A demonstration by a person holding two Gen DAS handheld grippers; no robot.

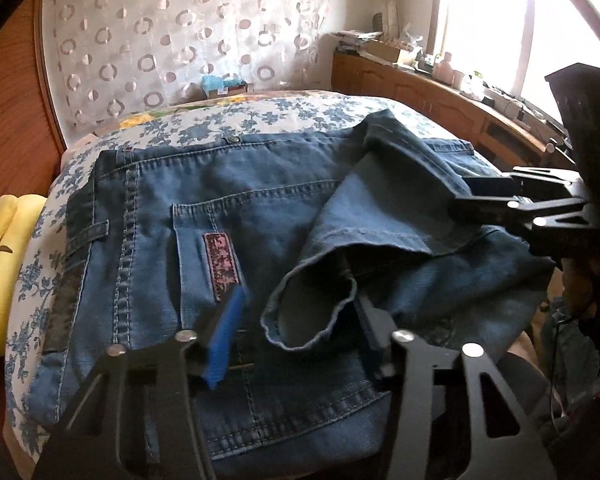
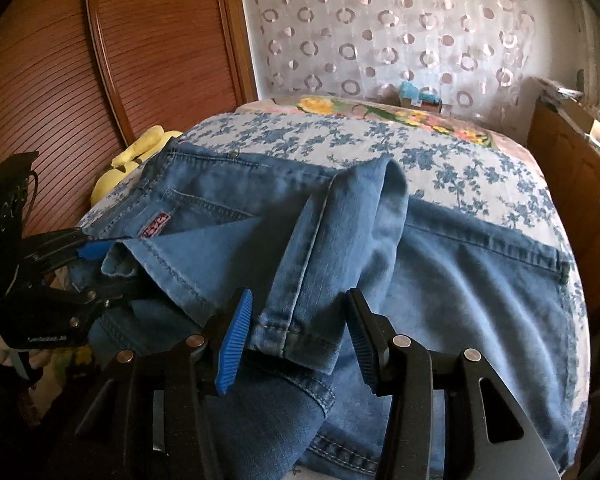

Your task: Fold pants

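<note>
Cuffs [image 2: 296, 336] being laid over jeans [image 1: 220, 200]: I am straddling one with right gripper [image 2: 296, 344], fingers unclenched; left gripper [image 1: 296, 332] likewise. Next, withdraw toward six o'clock.

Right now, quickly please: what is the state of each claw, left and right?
Left claw: open, one jeans cuff between its fingers, not pinched.
Right claw: open, the other cuff between its fingers, not pinched.
</note>
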